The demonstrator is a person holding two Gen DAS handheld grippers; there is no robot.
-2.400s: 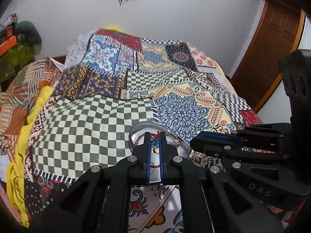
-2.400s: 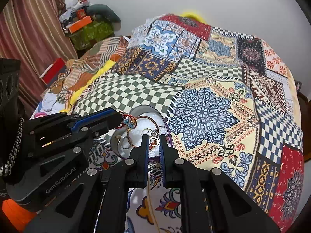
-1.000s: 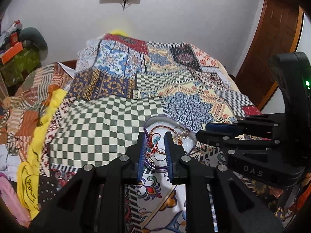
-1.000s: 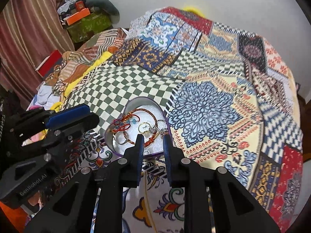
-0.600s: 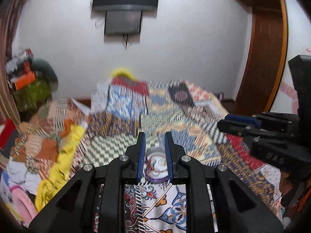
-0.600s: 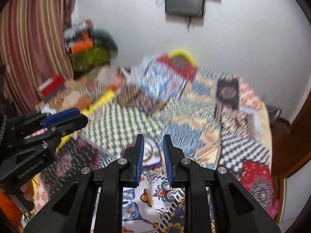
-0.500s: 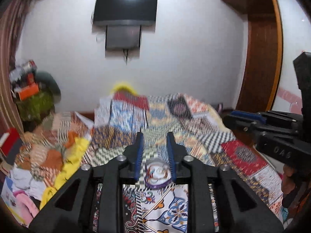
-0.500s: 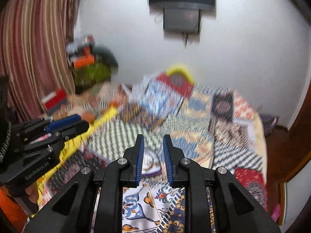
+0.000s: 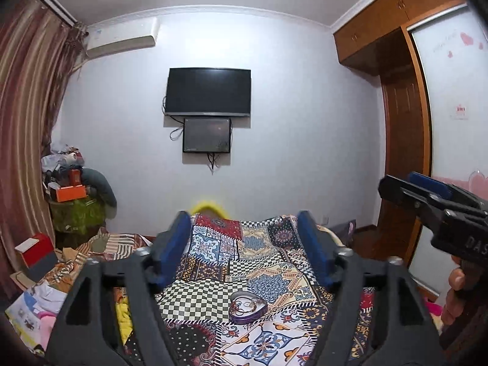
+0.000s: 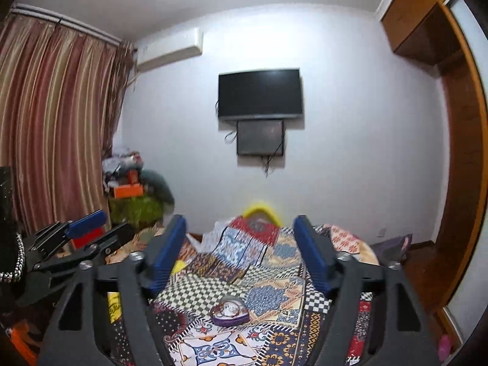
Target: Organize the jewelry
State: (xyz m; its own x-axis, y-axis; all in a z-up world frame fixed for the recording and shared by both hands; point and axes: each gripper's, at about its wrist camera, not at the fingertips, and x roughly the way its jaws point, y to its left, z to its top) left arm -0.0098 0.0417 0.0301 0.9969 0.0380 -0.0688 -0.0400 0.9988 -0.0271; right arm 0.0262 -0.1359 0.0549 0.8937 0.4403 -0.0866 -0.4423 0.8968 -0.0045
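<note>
A purple heart-shaped box (image 9: 247, 307) of bracelets and rings lies open on the patchwork bedspread (image 9: 259, 262), far below and ahead of both grippers. In the right wrist view the same heart-shaped box (image 10: 229, 310) sits low in the middle. My left gripper (image 9: 247, 238) is held high and level, its jaws opening wide with nothing between them. My right gripper (image 10: 238, 238) is likewise raised, its jaws opening and empty. Each gripper shows at the edge of the other's view: the right gripper (image 9: 414, 189) held by a hand, the left gripper (image 10: 88, 228).
A dark television (image 9: 208, 91) and a smaller panel hang on the far wall. Striped curtains (image 10: 55, 128) and a pile of boxes and clothes (image 9: 71, 195) stand at the left. A wooden wardrobe (image 9: 402, 158) is at the right. Loose clothes (image 9: 45, 302) lie on the bed's left side.
Both grippers have pulled back and risen from just above the box, tilting up to level. Their jaws went from nearly shut to wide apart. The box stays on the bed.
</note>
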